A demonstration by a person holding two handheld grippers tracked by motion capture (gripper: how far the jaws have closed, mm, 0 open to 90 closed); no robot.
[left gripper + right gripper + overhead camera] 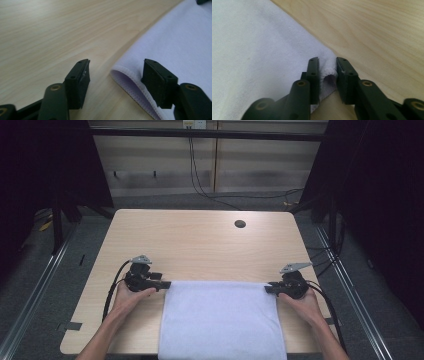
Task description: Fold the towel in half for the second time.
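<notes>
1 white towel (222, 320) is counted on 1 wooden table (200, 240), in which 1 round hole (240, 224) is seen. 2 grippers are counted, the left gripper (162, 284) and the right gripper (270, 288), each with 2 black jaws, 1 trailing cable and 1 grey three-cornered plate. 2 hands and 2 forearms are seen.

White folded towel (222, 320) lies flat on table (200, 240).

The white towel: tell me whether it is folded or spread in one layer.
Folded. The towel shows a doubled hemmed edge at its corner in the left gripper view, one layer curling over another.
</notes>
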